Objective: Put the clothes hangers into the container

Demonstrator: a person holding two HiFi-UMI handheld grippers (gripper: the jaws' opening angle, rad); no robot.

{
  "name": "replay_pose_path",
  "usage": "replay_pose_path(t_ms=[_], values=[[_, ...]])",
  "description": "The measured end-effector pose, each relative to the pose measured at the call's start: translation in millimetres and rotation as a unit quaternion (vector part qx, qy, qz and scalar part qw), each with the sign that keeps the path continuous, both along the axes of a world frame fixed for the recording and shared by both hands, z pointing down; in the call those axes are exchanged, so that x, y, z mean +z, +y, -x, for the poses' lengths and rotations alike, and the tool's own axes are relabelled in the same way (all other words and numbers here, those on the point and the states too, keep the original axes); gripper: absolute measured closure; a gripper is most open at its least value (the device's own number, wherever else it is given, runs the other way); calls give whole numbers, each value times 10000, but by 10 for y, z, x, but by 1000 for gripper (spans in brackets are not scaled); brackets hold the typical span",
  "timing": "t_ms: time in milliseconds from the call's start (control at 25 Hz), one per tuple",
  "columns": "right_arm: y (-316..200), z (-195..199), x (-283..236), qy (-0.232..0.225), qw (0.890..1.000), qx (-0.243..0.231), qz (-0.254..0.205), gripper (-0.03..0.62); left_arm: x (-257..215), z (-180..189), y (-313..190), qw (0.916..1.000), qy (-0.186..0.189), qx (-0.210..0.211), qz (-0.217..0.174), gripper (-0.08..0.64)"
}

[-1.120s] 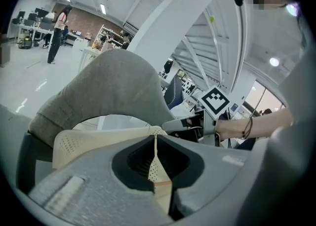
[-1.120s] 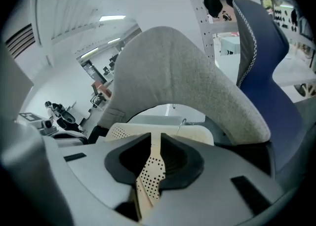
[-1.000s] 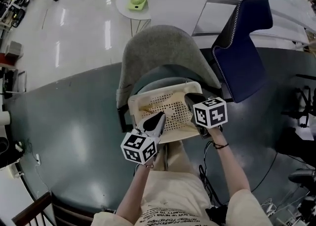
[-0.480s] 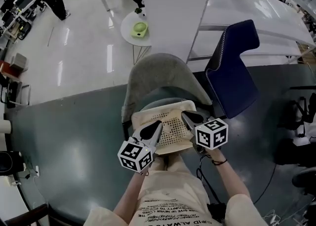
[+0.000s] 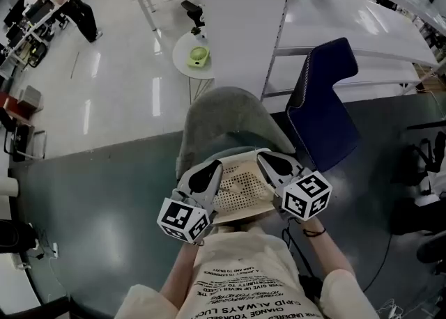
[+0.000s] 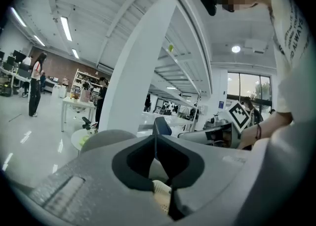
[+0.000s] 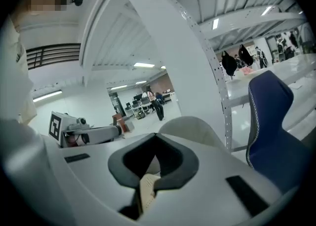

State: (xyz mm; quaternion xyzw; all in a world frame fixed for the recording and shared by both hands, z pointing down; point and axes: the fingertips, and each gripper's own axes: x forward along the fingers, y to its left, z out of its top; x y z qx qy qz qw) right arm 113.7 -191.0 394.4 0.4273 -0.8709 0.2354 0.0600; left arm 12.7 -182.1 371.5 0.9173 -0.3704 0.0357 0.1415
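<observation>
Cream perforated plastic makes up the container point(image 5: 240, 193), which hangs in the air between the two grippers, close in front of the person's shirt point(image 5: 240, 279) in the head view. The left gripper point(image 5: 212, 170) has its rim at 9 o'clock and the right gripper point(image 5: 266, 161) has the opposite rim at 3 o'clock.

In the left gripper view the dark fingers point(image 6: 132, 163) are closed together, and a strip of the cream, hole-dotted rim is pinched low between them. In the right gripper view the fingers point(image 7: 174, 165) are closed the same way, with the cream edge standing upright in their grip. Each gripper shows in the other's view, across the container. The left marker cube point(image 5: 182, 220) sits at 7 o'clock of the container and the right marker cube point(image 5: 307, 196) at 3 o'clock, both nearer the person than the fingers.

A grey chair point(image 5: 223, 112) lies under and beyond the container, with its curved backrest at 12 o'clock. A blue chair point(image 5: 324, 102) stands just beside it at 2 o'clock. Farther off at 11 o'clock is a small round desk point(image 5: 182, 60) carrying a green object point(image 5: 199, 55). Both chairs stand on a dark teal floor point(image 5: 104, 192).
</observation>
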Motion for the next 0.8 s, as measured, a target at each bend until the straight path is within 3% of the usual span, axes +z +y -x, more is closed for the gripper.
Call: replay_pose_path(t_ms=[320,640,800], values=[[-34,-178,-605,-22,9951,438,-883,589,-432,152,-51,9981,43,-187,-581,530],[-12,-406,-922,-165,9847,1094,-1343,589,-647,328,-94,9955,86,-486,-812,531],[-27,-457,-1000,-183,9817,1194,-1472,589,-672,414,-122,9943,95,-638,-853,530]])
